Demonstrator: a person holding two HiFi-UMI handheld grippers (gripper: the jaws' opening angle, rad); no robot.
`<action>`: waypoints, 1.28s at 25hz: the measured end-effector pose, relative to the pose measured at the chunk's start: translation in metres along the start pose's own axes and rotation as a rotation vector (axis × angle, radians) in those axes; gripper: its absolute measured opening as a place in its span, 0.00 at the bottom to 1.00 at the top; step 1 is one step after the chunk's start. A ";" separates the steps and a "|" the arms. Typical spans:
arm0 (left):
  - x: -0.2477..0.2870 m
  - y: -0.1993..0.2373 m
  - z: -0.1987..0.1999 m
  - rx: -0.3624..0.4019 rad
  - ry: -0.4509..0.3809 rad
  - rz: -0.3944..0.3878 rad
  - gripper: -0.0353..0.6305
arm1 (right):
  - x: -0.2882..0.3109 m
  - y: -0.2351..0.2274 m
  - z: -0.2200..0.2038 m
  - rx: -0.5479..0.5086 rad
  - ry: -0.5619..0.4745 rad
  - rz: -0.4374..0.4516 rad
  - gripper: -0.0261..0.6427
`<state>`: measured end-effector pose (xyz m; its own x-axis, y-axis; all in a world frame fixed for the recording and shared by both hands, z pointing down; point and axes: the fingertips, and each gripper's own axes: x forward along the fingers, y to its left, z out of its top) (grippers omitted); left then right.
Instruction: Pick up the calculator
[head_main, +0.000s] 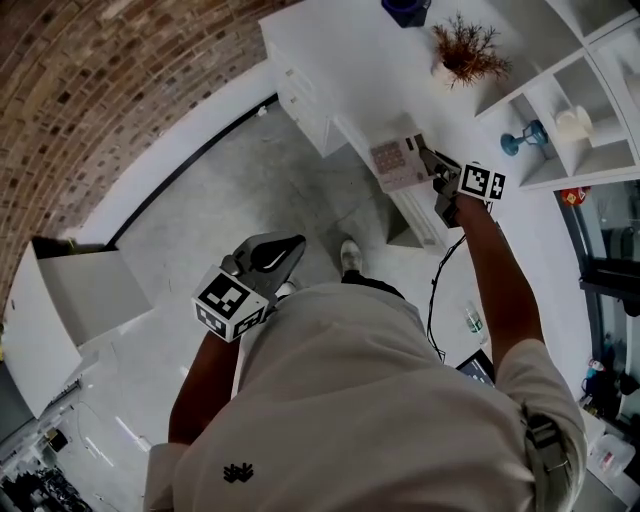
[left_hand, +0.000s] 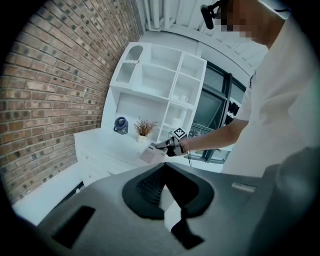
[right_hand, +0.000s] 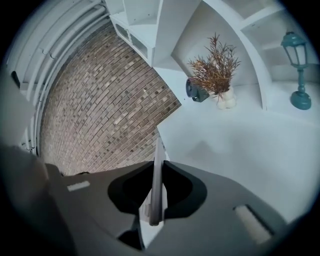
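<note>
The calculator (head_main: 400, 163) is a pale, flat slab with rows of keys. It hangs above the white counter (head_main: 350, 60), and my right gripper (head_main: 430, 166) is shut on its near edge. In the right gripper view the calculator (right_hand: 156, 185) shows edge-on, clamped between the two pads. From the left gripper view, the right gripper (left_hand: 165, 145) and the calculator (left_hand: 150, 154) appear far off over the counter. My left gripper (head_main: 290, 247) is low beside the person's body over the floor, shut and holding nothing, its tips meeting (left_hand: 163, 167).
A dried plant in a white pot (head_main: 463, 52) and a dark blue object (head_main: 405, 10) stand on the counter. A white shelf unit (head_main: 590, 160) holds a teal lamp figure (head_main: 524, 138). A brick wall (head_main: 90, 90) runs on the left, above a white box (head_main: 70, 300).
</note>
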<state>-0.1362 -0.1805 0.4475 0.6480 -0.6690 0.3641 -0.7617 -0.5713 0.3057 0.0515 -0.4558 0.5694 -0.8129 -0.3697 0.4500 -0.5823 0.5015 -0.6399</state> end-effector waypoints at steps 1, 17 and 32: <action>-0.006 -0.002 -0.003 0.004 -0.001 -0.006 0.06 | -0.001 0.009 -0.003 -0.006 -0.002 0.001 0.13; -0.099 -0.023 -0.050 0.028 -0.006 -0.074 0.06 | -0.028 0.132 -0.061 -0.047 -0.024 0.023 0.13; -0.141 -0.042 -0.079 0.037 -0.013 -0.121 0.06 | -0.050 0.219 -0.108 -0.075 -0.025 0.080 0.13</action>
<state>-0.1956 -0.0251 0.4529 0.7354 -0.6001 0.3149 -0.6773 -0.6652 0.3142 -0.0367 -0.2430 0.4736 -0.8566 -0.3451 0.3836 -0.5159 0.5866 -0.6243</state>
